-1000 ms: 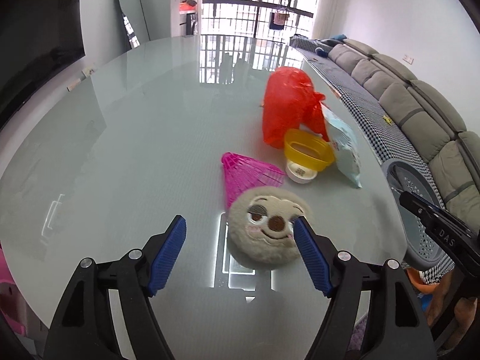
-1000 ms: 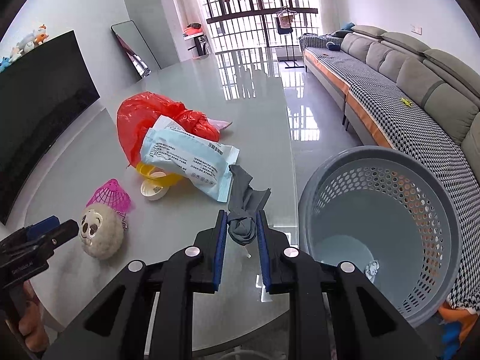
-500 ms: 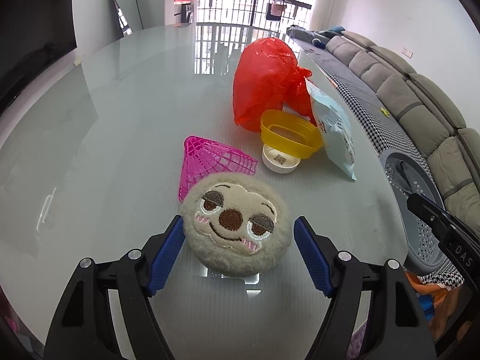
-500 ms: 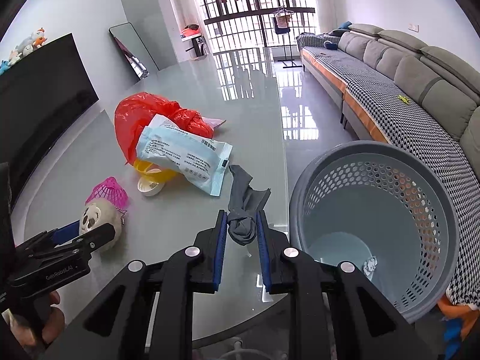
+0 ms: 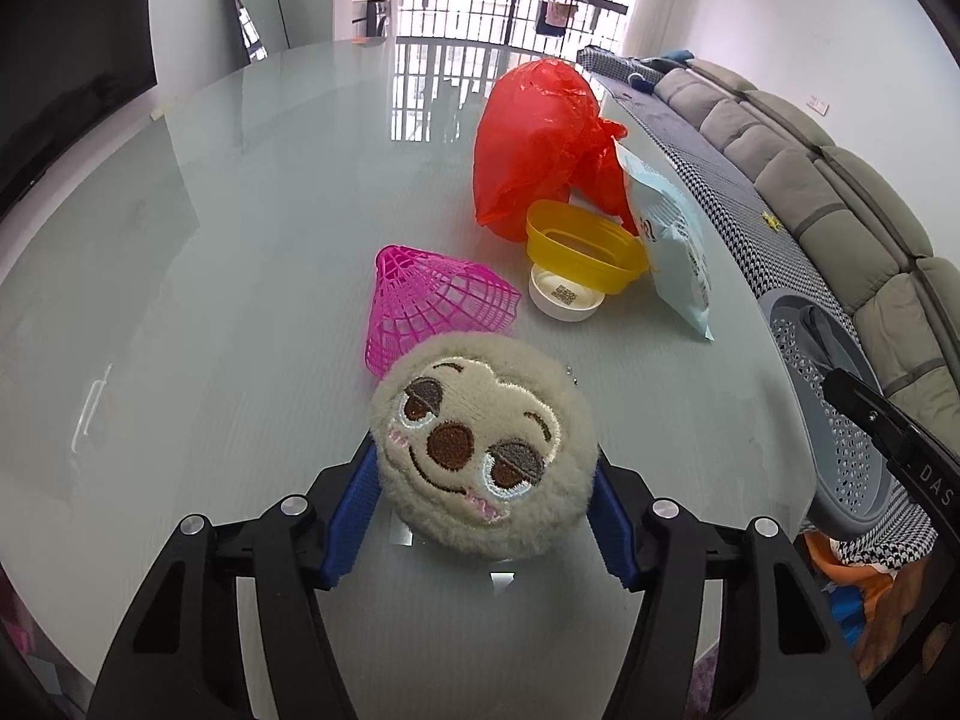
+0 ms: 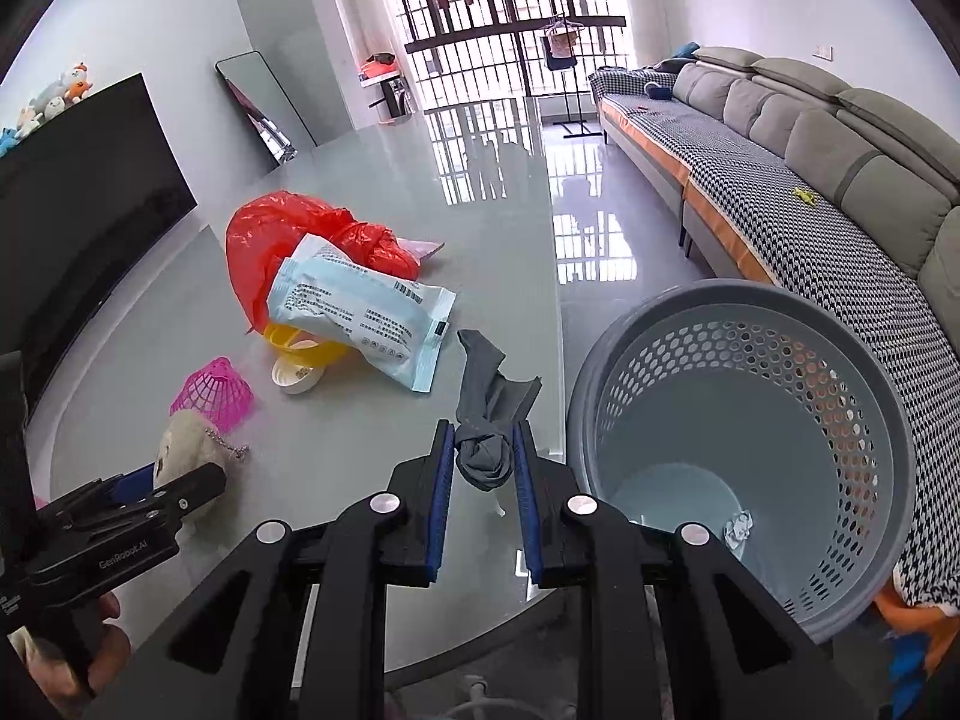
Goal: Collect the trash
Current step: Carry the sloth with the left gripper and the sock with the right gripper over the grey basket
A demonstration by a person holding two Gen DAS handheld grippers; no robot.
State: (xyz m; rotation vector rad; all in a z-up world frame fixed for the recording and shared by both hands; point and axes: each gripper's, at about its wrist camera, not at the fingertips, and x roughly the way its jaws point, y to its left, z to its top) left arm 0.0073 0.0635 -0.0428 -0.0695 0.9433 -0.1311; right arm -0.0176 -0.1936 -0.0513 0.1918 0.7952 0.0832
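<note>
We can't read the print on the blue wipes pack (image 6: 360, 306); the yellow tub (image 6: 306, 348) sits half hidden under it; basket (image 5: 840, 420) cut by right gripper's arm.

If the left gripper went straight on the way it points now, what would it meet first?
Probably the pink mesh cone, which lies just beyond the plush face already between the closing jaws of the left gripper. Depth is uncertain; it may meet the glass table first.

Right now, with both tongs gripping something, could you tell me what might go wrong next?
1. The left tongs have just been closing on the plush face; its keychain could catch the pink mesh cone.
2. The grey sock hangs from the right tongs and may miss the basket.
</note>
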